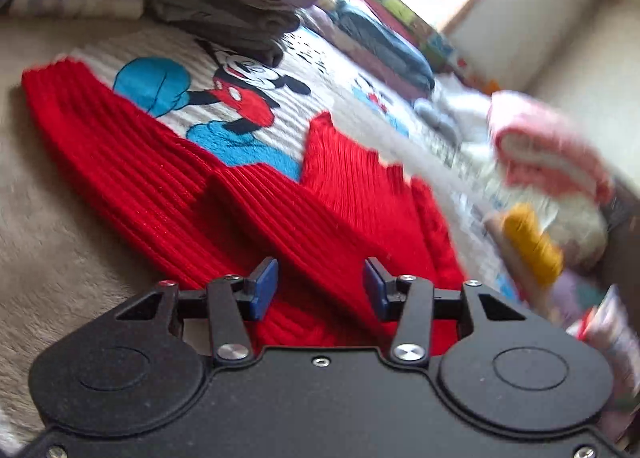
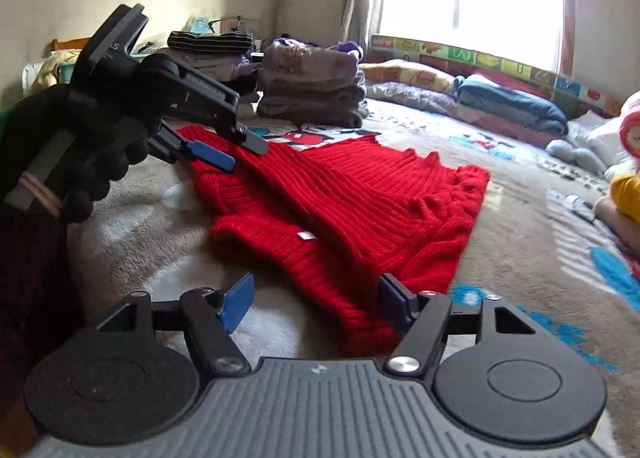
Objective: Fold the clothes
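Red sweater (image 2: 344, 209) flat on the blanket (image 2: 500, 258), both grippers off it.

Sweater's spread out on the cartoon-print blanket, one sleeve folded over the body, small white tag (image 2: 307, 236) showing near the collar. Left gripper (image 1: 320, 286) hangs just over the knit with its blue pads (image 1: 264, 288) apart, nothing between them; from the right camera you can see it held in a black-gloved hand (image 2: 72, 153) at the sweater's far-left edge. Right gripper (image 2: 316, 304) is spread wide too, low over the near hem, pads not pressing anything. Stack of folded clothes (image 2: 312, 89) sits behind the sweater, pillows (image 2: 508, 101) along the window side.
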Available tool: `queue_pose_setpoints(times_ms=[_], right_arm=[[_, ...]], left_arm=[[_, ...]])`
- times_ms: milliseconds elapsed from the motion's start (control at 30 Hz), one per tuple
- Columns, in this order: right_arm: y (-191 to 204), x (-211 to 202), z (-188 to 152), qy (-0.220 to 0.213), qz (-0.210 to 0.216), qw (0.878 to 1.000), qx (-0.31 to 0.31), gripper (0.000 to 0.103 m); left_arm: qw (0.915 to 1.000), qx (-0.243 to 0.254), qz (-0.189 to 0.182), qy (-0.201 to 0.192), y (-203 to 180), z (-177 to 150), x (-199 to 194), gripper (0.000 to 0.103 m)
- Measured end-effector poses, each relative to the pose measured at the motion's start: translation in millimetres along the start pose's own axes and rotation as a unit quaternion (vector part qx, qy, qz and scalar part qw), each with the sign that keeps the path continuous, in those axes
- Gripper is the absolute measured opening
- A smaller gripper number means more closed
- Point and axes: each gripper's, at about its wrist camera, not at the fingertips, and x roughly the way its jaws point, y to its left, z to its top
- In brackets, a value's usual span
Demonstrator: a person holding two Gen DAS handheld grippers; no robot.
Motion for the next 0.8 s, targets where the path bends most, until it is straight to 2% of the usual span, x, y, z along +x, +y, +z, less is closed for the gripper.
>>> queue_pose_setpoints(times_ms=[67,167,367,433,500,633,800], right_arm=[[-1,-2,0,-0.006,-0.01,1.0,-0.001,0.068],[-1,-3,-1,-0.013,-0.021,1.0,0.007,0.068],[-11,7,1,-0.028,-0.018,0.999,0.023,0.069],[-10,10,-1,-0.029,-0.014,0.999,0.022,0.069],[-10,14,0,-0.029,-0.008,0.999,0.022,0.069],[-11,17,0,-0.03,0.001,0.999,0.027,0.07],[-19,21,1,-0.026,0.017,0.998,0.047,0.072]], left_arm=[[0.9989,-0.045,-0.012,-0.004,10,2,3,0.044],[0.9959,-0.087,-0.023,-0.011,21,4,8,0.042],[0.9924,-0.115,-0.027,-0.032,31,7,13,0.036],[0.9933,-0.109,-0.02,-0.033,31,6,16,0.031],[0.9955,-0.088,-0.01,-0.034,26,8,16,0.007],[0.9963,-0.055,-0.037,-0.056,3,19,2,0.005],[0.9954,-0.001,-0.074,-0.061,-54,41,0,0.005]])
